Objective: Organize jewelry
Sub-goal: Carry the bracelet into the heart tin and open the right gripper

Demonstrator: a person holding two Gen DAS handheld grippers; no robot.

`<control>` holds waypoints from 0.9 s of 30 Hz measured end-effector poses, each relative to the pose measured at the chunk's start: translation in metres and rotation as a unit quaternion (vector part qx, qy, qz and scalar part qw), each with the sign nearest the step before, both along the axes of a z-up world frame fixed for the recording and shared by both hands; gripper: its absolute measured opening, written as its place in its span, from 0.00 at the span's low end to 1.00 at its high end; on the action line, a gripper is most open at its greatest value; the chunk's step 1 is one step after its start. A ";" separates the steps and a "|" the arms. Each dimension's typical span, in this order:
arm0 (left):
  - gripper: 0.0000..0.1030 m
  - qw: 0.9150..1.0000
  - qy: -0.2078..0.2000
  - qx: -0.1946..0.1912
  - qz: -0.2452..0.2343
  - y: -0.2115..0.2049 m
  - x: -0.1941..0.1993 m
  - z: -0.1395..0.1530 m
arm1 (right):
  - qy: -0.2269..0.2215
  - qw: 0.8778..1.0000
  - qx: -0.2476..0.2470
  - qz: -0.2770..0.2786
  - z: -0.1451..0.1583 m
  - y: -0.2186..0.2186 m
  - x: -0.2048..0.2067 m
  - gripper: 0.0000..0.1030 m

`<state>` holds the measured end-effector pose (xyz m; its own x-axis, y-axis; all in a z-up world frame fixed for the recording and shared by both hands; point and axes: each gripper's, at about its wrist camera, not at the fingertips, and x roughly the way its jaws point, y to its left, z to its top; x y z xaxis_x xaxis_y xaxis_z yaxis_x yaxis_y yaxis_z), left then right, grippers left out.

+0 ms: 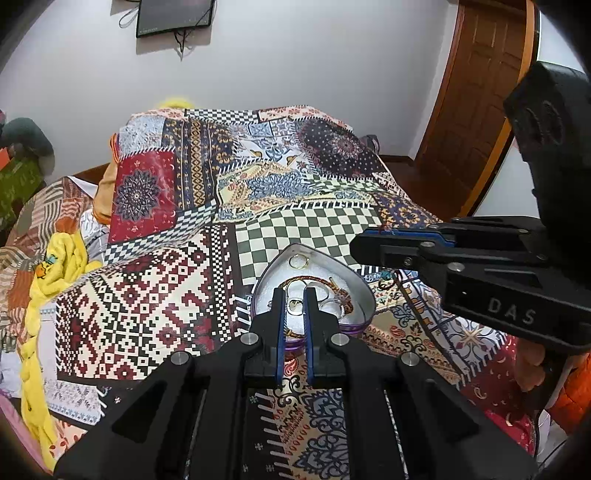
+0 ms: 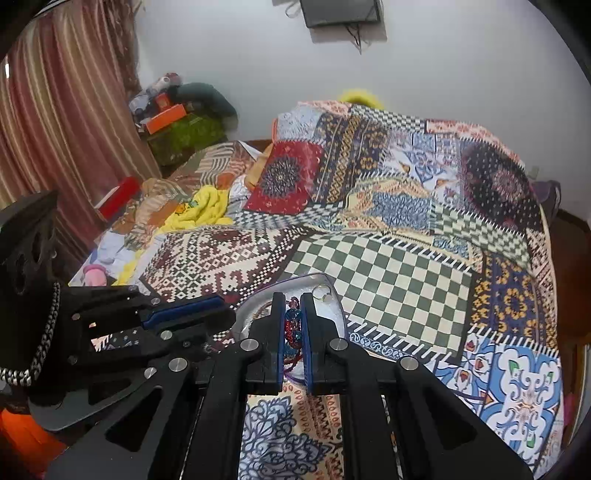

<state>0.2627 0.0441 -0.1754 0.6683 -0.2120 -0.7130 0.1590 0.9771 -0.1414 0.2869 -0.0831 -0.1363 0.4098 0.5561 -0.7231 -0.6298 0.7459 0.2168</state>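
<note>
A heart-shaped metal jewelry box (image 1: 354, 275) with white lining lies open on the patterned bedspread. It holds a gold ring (image 1: 298, 261), a braided cord bracelet (image 1: 312, 279) and silver rings (image 1: 325, 295). My left gripper (image 1: 295, 291) hovers over the box, jaws narrowly apart, with nothing between them. My right gripper (image 2: 293, 297) is shut on a red and blue beaded piece (image 2: 293, 325), held over the box rim (image 2: 332, 288). In the left wrist view the right gripper (image 1: 364, 238) reaches in from the right, red thread at its tip.
The patchwork bedspread (image 1: 159, 291) covers the bed. Yellow cloth (image 1: 55, 266) and crumpled bedding lie at the left. A wooden door (image 1: 476, 96) stands at the right, a wall screen (image 1: 173, 14) above. Boxes and clutter (image 2: 173, 118) sit by the curtain.
</note>
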 end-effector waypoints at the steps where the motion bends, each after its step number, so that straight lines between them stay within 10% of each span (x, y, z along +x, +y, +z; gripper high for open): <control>1: 0.07 1.000 0.003 -0.001 -0.001 0.000 0.002 -0.003 | 0.006 1.000 0.000 0.000 -0.003 0.000 0.003 0.07; 27: 0.07 1.000 0.015 -0.016 0.002 0.009 0.006 -0.010 | 0.054 0.997 -0.057 0.013 -0.032 0.017 0.013 0.12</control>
